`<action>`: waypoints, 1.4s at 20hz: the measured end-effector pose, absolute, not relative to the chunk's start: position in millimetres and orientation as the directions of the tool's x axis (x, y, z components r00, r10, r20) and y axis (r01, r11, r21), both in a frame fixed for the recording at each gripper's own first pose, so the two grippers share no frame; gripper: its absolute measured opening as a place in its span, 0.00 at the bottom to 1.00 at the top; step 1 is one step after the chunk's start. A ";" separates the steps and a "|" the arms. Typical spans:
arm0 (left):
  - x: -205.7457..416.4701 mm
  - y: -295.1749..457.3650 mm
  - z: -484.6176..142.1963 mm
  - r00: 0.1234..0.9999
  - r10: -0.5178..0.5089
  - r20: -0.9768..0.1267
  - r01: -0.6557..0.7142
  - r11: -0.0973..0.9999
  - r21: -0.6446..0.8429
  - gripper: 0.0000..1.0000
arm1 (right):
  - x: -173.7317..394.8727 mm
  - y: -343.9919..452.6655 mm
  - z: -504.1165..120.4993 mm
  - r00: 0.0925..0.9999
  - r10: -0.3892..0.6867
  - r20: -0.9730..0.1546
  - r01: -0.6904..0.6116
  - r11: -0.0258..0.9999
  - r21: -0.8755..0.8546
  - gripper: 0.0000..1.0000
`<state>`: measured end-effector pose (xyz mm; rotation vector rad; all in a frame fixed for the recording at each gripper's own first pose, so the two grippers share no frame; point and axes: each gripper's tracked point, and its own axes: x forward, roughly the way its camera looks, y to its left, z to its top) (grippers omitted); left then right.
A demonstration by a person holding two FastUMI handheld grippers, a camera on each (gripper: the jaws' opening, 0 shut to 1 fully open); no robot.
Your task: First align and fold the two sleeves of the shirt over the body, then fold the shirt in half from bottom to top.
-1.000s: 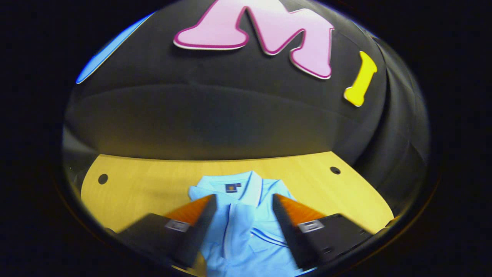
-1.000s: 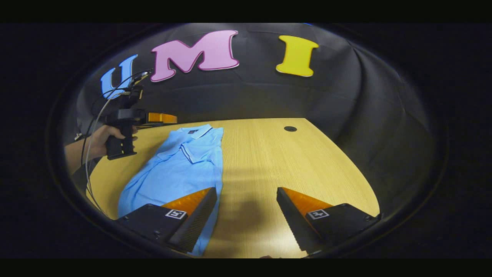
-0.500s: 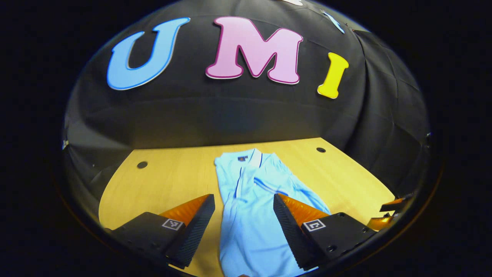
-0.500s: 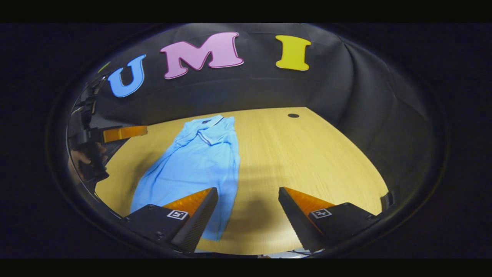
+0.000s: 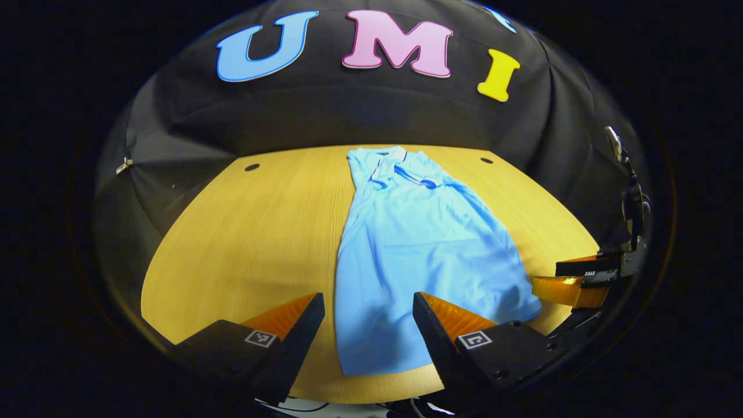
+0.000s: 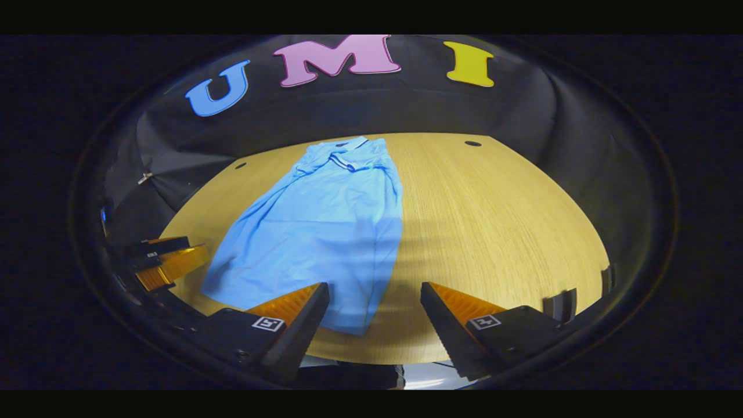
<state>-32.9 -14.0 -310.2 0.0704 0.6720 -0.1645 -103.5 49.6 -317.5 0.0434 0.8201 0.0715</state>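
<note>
A: Lying lengthwise on the bench (image 5: 244,232), the shirt (image 5: 418,244) is found with its collar (image 5: 388,167) at the far end and its hem (image 5: 383,363) at the near edge. In the left gripper view the sleeves appear to be already folded over the body, so the bottom-to-top fold is judged to be the step in hand.

B: Which relation is the next move governed by?

A: The long axis of the shirt runs straight away from both claws, and the hem is the end nearest to them. The left claw (image 5: 368,331) is held wide open and empty, with the near-left hem corner seen directly between its fingers. The right claw (image 6: 374,322) is likewise spread wide with nothing gripped; the near-right hem corner (image 6: 354,328) is seen just inside its left finger. One corner is thus served by each claw, and neither is clearly the nearer.

B: Is contact with the cloth confirmed?

A: No. Both claws appear to be above or short of the hem; height over the bench cannot be judged.

B: What is hidden or unclear?

A: The folded sleeves are hard to make out beyond a trimmed cuff near the collar. The hem's right corner in the left gripper view lies close beside the other claw (image 5: 572,284) at the picture's edge, where distortion is strong. The hands holding the grippers cannot be made out.
</note>
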 end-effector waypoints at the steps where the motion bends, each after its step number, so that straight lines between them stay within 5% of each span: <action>1: -35.3 -13.0 -317.0 0.764 -0.119 -0.634 0.159 0.987 0.006 0.98 | -104.5 50.4 -322.3 0.674 0.079 -0.735 -0.049 0.997 0.061 0.99; 10: -47.4 -21.2 -360.0 0.705 -0.091 -0.703 0.170 0.984 0.044 0.99 | -104.1 52.5 -350.2 0.621 0.061 -0.781 -0.098 0.995 0.000 0.99; 11: -51.7 -20.9 -360.6 0.693 -0.087 -0.715 0.169 0.985 0.044 0.99 | -104.0 49.3 -349.4 0.626 0.046 -0.779 -0.104 0.994 -0.025 0.91; 12: -49.2 -24.4 -360.3 0.695 -0.095 -0.713 0.178 0.983 0.041 0.94 | -103.5 52.8 -350.2 0.615 0.062 -0.786 -0.123 0.992 -0.018 0.92; 13: -49.4 -26.1 -361.5 0.686 -0.093 -0.721 0.180 0.983 0.045 0.92 | -100.8 54.1 -351.1 0.614 0.068 -0.787 -0.130 0.991 -0.016 0.79; 14: -47.0 -30.0 -361.6 0.679 -0.098 -0.728 0.179 0.983 0.035 0.81 | -99.0 54.0 -351.0 0.608 0.070 -0.791 -0.123 0.992 -0.006 0.72; 15: -46.4 -32.7 -361.7 0.679 -0.093 -0.728 0.171 0.985 0.034 0.78 | -97.0 55.3 -351.7 0.598 0.078 -0.798 -0.119 0.993 0.008 0.39; 17: -42.8 -39.8 -360.0 0.677 -0.089 -0.731 0.146 0.989 0.014 0.40 | -96.2 57.5 -351.0 0.570 0.101 -0.816 -0.142 0.990 0.024 0.36; 18: -41.0 -43.2 -360.8 0.668 -0.088 -0.739 0.138 0.990 0.007 0.21 | -91.5 57.0 -352.5 0.568 0.108 -0.816 -0.137 0.990 0.036 0.20; 19: -41.8 -45.8 -360.2 0.662 -0.086 -0.745 0.144 0.990 0.013 0.16 | -93.8 60.0 -352.6 0.556 0.121 -0.823 -0.154 0.987 0.041 0.05; 20: -42.7 -49.2 -359.8 0.651 -0.095 -0.753 0.162 0.987 0.016 0.07 | -91.8 60.1 -352.5 0.555 0.136 -0.821 -0.173 0.984 0.047 0.10; 23: -41.1 -52.2 -358.5 0.625 -0.122 -0.771 0.183 0.983 -0.008 0.07 | -90.4 59.2 -351.8 0.552 0.193 -0.811 -0.156 0.980 0.127 0.00; 24: -40.2 -51.8 -357.9 0.617 -0.128 -0.777 0.173 0.985 -0.025 0.06 | -90.4 56.8 -350.7 0.549 0.198 -0.812 -0.144 0.979 0.142 0.05; 27: -40.4 -52.7 -356.6 0.591 -0.135 -0.796 0.176 0.984 -0.036 0.06 | -88.1 55.6 -349.5 0.527 0.207 -0.824 -0.170 0.976 0.137 0.00; 28: -39.7 -53.4 -354.5 0.581 -0.132 -0.803 0.177 0.984 -0.034 0.06 | -85.3 56.4 -345.4 0.529 0.212 -0.821 -0.183 0.974 0.134 0.10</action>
